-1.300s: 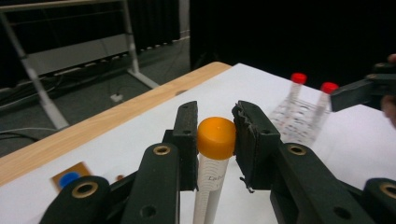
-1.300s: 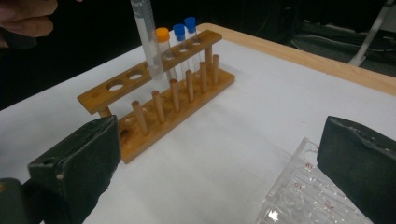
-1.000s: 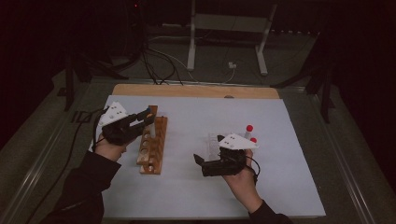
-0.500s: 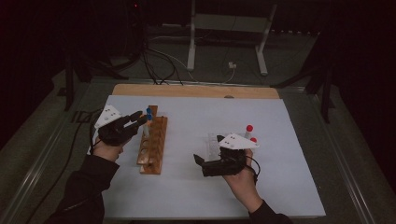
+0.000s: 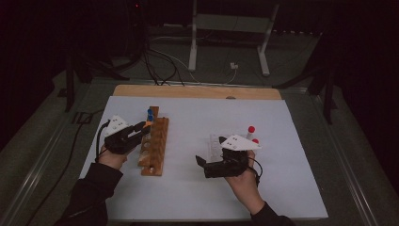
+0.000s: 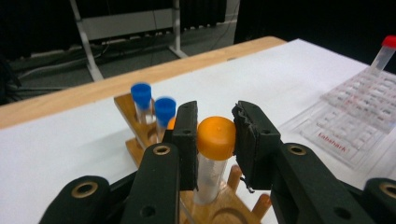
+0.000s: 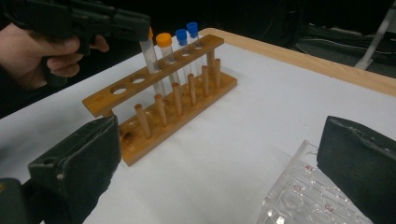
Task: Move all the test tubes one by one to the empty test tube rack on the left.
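Note:
My left gripper (image 6: 215, 126) is shut on an orange-capped tube (image 6: 215, 137), with one pad on each side of the cap. The clear tube body hangs down into the wooden rack (image 6: 140, 112). In the right gripper view the held tube (image 7: 150, 51) passes through a hole in the rack's top bar (image 7: 187, 107), beside another orange-capped tube (image 7: 163, 39) and two blue-capped tubes (image 7: 187, 31). From the high view the left gripper (image 5: 145, 128) sits over the rack's far half (image 5: 155, 150). My right gripper (image 5: 202, 165) is open and holds nothing, its jaws wide apart (image 7: 224, 163).
A clear plastic tray (image 7: 303, 196) lies under my right hand, with two red-capped tubes (image 5: 252, 133) at its far side. The white mat (image 5: 188, 197) covers the table, and a wooden strip (image 5: 197, 91) runs along its far edge. Stand legs and cables lie beyond.
My left gripper has come down over the rack with the orange-capped tube, uncovering the blue caps behind it. The right hand has stayed where it was.

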### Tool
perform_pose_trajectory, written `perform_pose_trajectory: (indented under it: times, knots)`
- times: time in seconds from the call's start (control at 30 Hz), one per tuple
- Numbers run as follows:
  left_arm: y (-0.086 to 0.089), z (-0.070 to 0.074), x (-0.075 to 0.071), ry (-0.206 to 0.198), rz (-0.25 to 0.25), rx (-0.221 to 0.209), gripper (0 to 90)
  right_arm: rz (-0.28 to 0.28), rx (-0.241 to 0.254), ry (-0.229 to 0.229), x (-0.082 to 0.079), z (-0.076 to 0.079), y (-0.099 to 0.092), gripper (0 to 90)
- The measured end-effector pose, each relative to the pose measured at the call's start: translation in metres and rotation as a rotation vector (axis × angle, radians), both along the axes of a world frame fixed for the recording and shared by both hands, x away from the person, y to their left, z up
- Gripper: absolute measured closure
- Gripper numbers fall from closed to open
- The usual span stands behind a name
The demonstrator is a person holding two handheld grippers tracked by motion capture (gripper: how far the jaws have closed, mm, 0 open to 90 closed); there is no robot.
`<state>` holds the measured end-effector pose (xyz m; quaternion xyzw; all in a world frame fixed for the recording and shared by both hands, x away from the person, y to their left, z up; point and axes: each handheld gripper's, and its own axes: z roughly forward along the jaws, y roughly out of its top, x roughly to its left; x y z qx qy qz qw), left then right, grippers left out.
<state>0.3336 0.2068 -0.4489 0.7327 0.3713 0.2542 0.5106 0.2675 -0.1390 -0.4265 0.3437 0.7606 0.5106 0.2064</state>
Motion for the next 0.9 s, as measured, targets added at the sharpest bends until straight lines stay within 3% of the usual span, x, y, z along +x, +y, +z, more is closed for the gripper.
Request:
perform_pose_trajectory:
  times: [0.23, 0.57, 0.83, 0.9]
  knots:
    - [-0.0029, -0.0081, 0.0015, 0.026, 0.007, 0.035, 71.8, 0.007, 0.001, 0.003, 0.0000, -0.0005, 0.0007, 0.0]
    - [-0.0052, -0.0097, -0.0013, 0.015, 0.019, 0.057, 71.6, 0.016, 0.006, 0.009, -0.0008, -0.0001, 0.0008, 0.0]
    - [-0.0040, -0.0096, -0.0005, 0.026, 0.012, 0.044, 70.6, 0.027, 0.008, 0.010, -0.0016, 0.0015, 0.0012, 0.0]
    - [-0.0035, -0.0100, -0.0016, 0.030, 0.008, 0.049, 65.8, 0.031, 0.007, 0.003, -0.0022, 0.0024, 0.0009, 0.0]
